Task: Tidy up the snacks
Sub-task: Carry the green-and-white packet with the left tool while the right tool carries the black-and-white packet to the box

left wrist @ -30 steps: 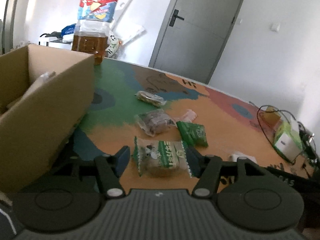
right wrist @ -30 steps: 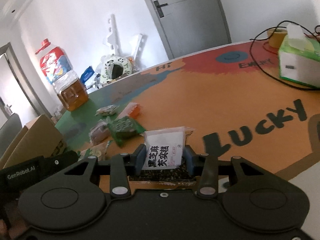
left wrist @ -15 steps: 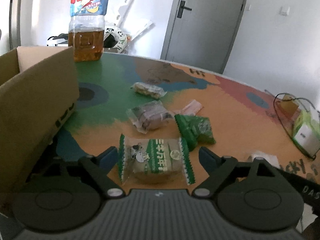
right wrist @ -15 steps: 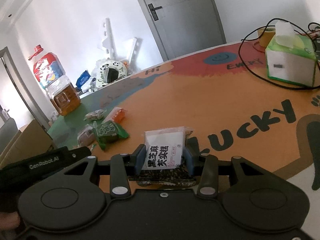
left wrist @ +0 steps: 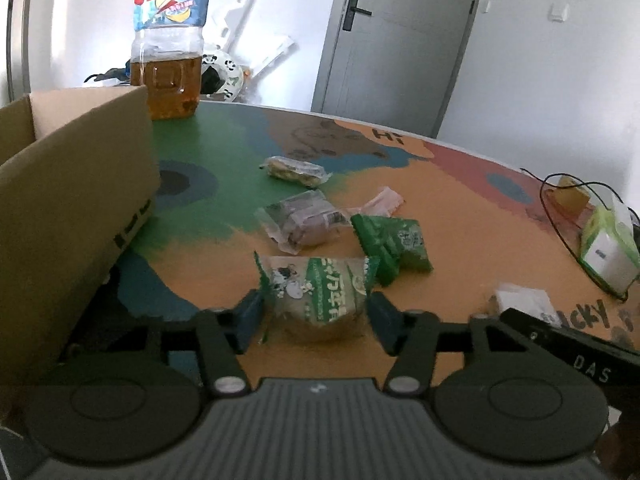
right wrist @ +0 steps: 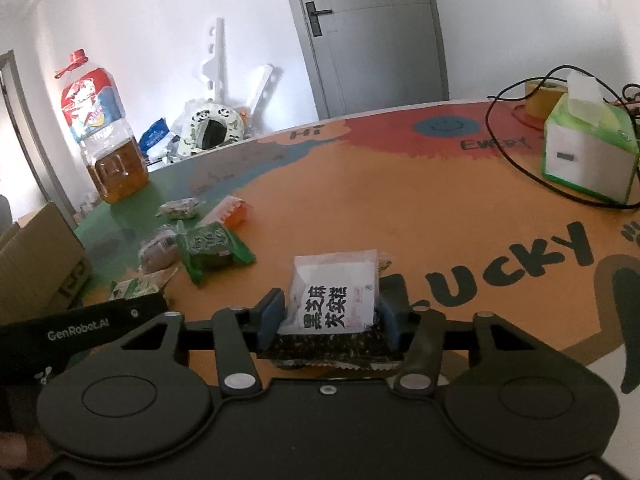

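Nearest, the left gripper (left wrist: 316,322) has just been closing on a green-and-white cake packet (left wrist: 320,292), its pads at the wrapper's sides. The right gripper (right wrist: 327,322), just easing apart, brackets a white sesame packet (right wrist: 334,300). Farther off, other snacks (left wrist: 306,224) lie on the bench (left wrist: 460,240) beside a cardboard box (left wrist: 72,208).

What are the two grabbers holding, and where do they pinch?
The left gripper has just been closing on the green cake packet, pads at its two sides. The right gripper has the white sesame packet between its pads, by its side edges.
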`<state>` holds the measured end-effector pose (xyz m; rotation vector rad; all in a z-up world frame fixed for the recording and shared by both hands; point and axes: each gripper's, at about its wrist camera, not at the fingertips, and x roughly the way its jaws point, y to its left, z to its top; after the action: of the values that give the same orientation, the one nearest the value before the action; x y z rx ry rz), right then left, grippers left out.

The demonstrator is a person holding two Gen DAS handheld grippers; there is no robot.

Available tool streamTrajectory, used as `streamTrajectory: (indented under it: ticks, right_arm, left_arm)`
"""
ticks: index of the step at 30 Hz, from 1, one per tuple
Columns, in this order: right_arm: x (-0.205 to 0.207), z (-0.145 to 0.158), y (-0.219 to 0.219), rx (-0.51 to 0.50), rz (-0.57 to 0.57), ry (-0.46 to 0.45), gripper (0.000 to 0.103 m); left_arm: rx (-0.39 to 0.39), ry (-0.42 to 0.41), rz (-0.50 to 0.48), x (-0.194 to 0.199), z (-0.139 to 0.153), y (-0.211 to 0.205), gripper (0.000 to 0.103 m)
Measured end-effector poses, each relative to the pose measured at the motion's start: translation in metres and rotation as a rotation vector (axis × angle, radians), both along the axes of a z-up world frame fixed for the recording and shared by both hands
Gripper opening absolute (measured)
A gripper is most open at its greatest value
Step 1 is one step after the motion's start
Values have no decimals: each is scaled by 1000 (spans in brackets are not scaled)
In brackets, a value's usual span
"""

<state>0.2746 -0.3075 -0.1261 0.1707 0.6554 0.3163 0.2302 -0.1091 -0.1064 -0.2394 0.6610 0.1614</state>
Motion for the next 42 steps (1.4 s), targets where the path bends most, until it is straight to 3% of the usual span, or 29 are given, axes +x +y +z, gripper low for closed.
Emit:
streamTrajectory:
  ticks: [1,9,26,42]
  right_arm:
    - [0,1,0,0,2,1,48]
    - [-7,17,9,25,19,-20,47]
    - [-24,63,53,76,112,-122,47]
    - [-37,87,96,112,220,-170,47]
  left_arm:
    - [-10,-5,-2,-1,1,1,45]
    - [-66,-48,-1,-17,15,14,45]
    - [-86,-219,22,-61,88,51,45]
    - [-72,-249,155,-87,105,110,45]
